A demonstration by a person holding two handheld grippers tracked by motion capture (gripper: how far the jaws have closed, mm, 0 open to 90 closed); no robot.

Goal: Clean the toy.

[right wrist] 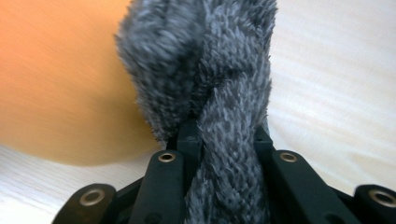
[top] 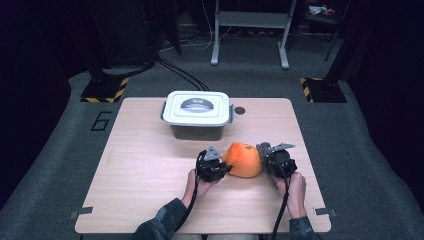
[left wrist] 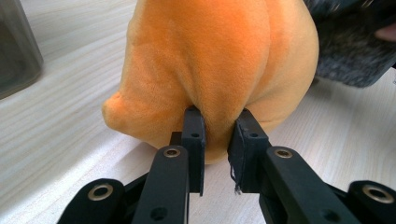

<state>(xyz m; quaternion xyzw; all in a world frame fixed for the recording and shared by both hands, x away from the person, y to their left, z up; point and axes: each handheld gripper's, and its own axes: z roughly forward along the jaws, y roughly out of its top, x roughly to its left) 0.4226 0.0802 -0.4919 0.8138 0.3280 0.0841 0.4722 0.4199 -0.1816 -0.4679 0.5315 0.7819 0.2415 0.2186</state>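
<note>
An orange plush toy (top: 244, 160) lies on the wooden table (top: 145, 170) between my two grippers. My left gripper (top: 226, 168) is at its left side. In the left gripper view the left gripper (left wrist: 217, 128) is shut on a fold of the orange plush (left wrist: 215, 65). My right gripper (top: 263, 154) is at the toy's right side. In the right gripper view the right gripper (right wrist: 224, 137) is shut on a grey furry piece (right wrist: 210, 70) that rests against the orange plush (right wrist: 56, 84). I cannot tell whether the grey piece (left wrist: 350, 51) belongs to the toy.
A grey box with a white latched lid (top: 197, 107) stands at the back middle of the table, and its wall (left wrist: 14, 51) is near the left gripper. A small dark hole (top: 240, 110) is beside it. A person's hands enter from the near edge.
</note>
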